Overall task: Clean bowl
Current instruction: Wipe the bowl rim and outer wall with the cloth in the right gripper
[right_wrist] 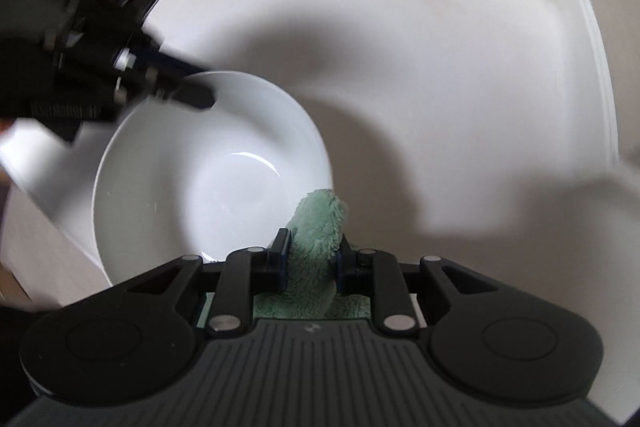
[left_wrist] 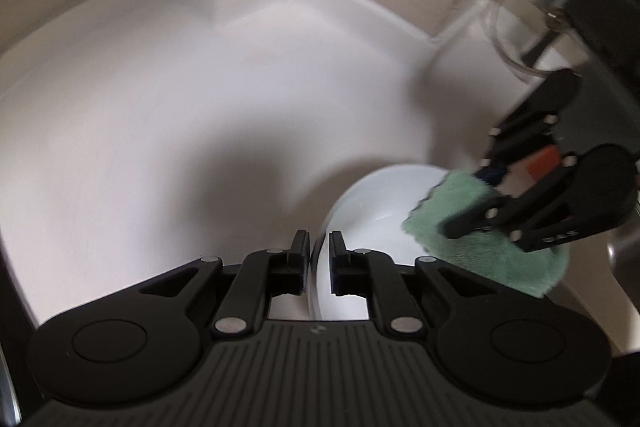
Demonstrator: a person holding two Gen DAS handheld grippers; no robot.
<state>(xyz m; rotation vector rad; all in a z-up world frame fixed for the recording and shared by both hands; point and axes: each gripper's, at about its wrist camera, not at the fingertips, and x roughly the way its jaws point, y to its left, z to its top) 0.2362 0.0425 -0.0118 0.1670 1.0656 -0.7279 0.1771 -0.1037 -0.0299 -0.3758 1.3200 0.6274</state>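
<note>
Pinching the green cloth [right_wrist: 316, 251] in my right gripper [right_wrist: 310, 259] over the near rim of the white bowl [right_wrist: 208, 179] on the counter [right_wrist: 440, 67], I had my left gripper [left_wrist: 319, 263] narrowly parted astride the opposite rim.

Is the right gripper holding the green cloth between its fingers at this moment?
Yes, the right gripper has the green cloth pinched between its pads, just over the white bowl.

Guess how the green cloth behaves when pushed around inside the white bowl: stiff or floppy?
Likely floppy: the green cloth bunches into a fold between the right gripper pads. Its fluffy pile probably drags rather than slides on the glossy white bowl. Looks light, so it should follow the gripper.
</note>
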